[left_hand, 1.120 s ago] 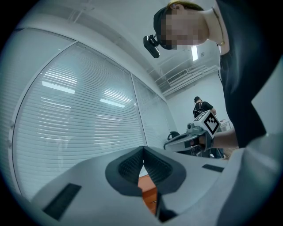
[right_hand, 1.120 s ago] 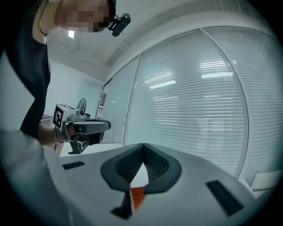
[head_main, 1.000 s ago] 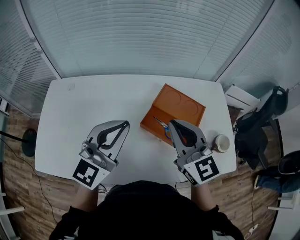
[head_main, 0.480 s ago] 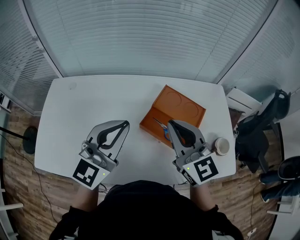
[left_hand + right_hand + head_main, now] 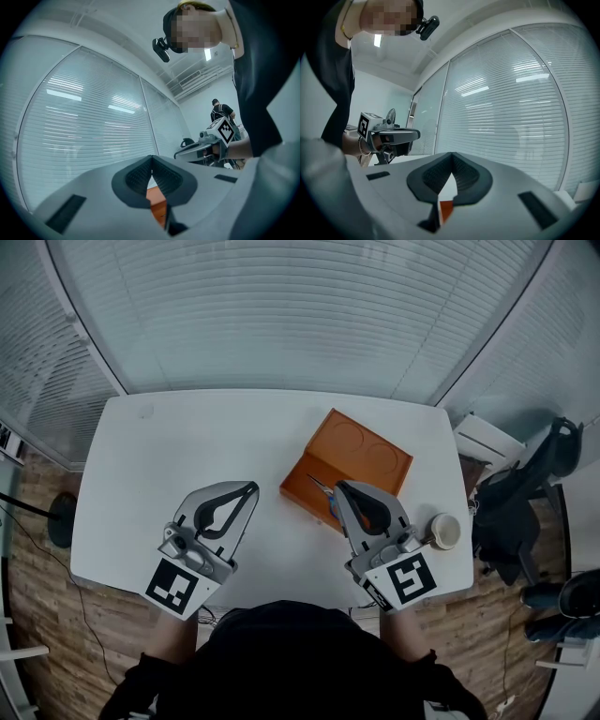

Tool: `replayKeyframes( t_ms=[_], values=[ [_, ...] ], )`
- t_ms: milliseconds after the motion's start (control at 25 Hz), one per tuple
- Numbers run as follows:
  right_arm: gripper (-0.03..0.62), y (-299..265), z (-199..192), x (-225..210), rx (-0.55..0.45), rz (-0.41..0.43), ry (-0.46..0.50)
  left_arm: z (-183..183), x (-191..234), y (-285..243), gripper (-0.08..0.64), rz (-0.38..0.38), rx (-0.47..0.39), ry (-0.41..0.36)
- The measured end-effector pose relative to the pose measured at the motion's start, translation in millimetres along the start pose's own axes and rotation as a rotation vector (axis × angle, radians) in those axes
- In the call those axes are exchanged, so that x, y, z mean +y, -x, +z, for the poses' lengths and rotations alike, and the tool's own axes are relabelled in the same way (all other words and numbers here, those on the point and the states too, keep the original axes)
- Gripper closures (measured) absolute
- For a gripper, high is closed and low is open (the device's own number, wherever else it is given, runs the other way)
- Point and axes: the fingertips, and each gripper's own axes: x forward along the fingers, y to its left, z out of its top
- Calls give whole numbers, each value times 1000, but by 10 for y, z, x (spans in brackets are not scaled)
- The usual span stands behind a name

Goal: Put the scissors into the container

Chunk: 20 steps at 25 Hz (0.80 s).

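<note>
My left hand-held gripper (image 5: 253,487) and right hand-held gripper (image 5: 339,485) are both pinched closed on nothing. The scissors (image 5: 322,489) lie in the near end of the orange container (image 5: 370,451), partly hidden by my right tips. A round white object (image 5: 443,529) sits at 3 o'clock near the counter (image 5: 187,442) edge; open surface stretches from 9 to 12 o'clock.

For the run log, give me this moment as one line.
left gripper: shut, empty | right gripper: shut, empty | blue-handled metal scissors: at near side of orange rectangular container, beside right gripper
</note>
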Motion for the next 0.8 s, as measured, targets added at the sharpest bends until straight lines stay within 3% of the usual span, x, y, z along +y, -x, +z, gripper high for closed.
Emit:
replayKeyframes(
  t_ms=[800],
  values=[
    [588, 7, 46, 7, -11, -7, 2, 48, 0, 11, 548, -6, -8, -5]
  ],
)
